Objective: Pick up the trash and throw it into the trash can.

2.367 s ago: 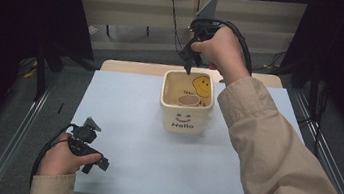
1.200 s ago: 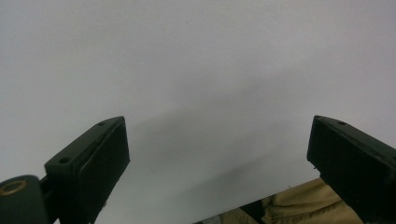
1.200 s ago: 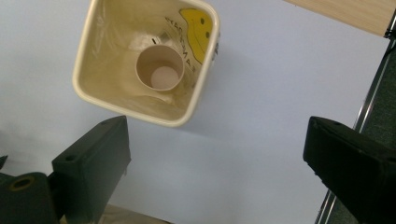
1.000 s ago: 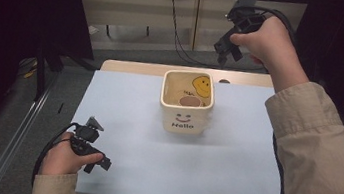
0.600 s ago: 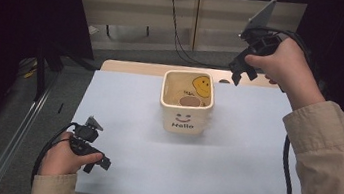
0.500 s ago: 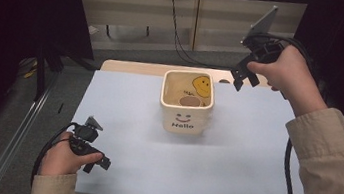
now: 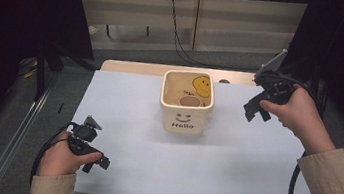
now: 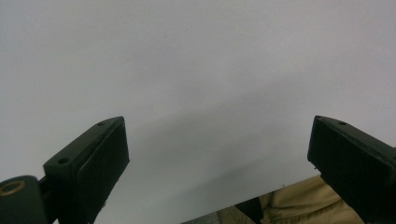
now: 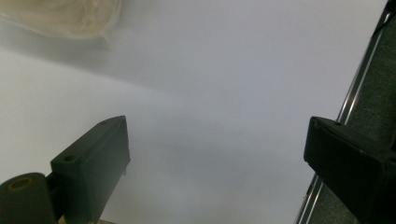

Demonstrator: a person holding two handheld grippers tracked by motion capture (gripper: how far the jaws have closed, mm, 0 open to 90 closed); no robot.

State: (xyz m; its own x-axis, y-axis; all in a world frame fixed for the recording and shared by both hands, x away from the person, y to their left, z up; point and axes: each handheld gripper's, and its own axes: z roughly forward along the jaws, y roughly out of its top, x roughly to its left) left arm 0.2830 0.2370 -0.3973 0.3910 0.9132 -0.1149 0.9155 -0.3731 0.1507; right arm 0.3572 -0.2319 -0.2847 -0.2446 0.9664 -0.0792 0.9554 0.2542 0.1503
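I see a cream square pot (image 7: 186, 104) with a smiley and "Hello", upright mid-desk (image 7: 252, 163), while my right hand-held gripper (image 7: 254, 110) and left hand-held gripper (image 7: 95, 163) gape wide, empty.

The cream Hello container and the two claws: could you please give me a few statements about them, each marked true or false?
1. The cream container stands upright on the white table. True.
2. The right claw grips the container's rim. False: it hangs apart, to the container's right, holding nothing.
3. The left claw is open, above the table near its front left corner. True.
4. The container is printed with a smiley and the word Hello. True.
5. The container lies tipped on its side. False: its opening faces up.
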